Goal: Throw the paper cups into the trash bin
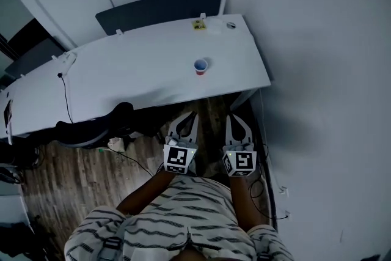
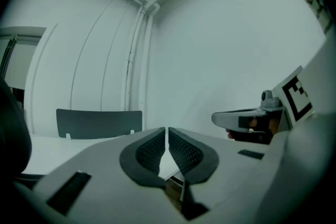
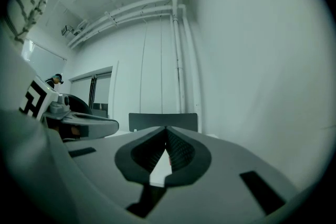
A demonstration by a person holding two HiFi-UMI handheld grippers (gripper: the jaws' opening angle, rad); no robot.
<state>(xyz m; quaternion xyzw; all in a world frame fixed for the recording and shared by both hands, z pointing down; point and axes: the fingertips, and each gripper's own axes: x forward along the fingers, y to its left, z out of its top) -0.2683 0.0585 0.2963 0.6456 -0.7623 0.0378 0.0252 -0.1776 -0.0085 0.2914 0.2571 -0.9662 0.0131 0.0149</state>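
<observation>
A small paper cup [image 1: 201, 66] with a blue rim and red side stands upright on the white table [image 1: 134, 70], toward its right end. My left gripper [image 1: 189, 115] and right gripper [image 1: 237, 120] hang side by side below the table's near edge, well short of the cup, over the wooden floor. Both point at the table. In the left gripper view the left gripper [image 2: 167, 135] has its pads pressed together with nothing between them. The right gripper [image 3: 166, 135] looks the same in its own view. No trash bin shows in any view.
A dark panel [image 1: 159, 9] stands behind the table by the wall. A yellow item [image 1: 198, 24] and a small round object [image 1: 231, 25] sit at the far edge. A black chair [image 1: 91, 127] is tucked under the table at left, and a cable [image 1: 65, 95] crosses the tabletop.
</observation>
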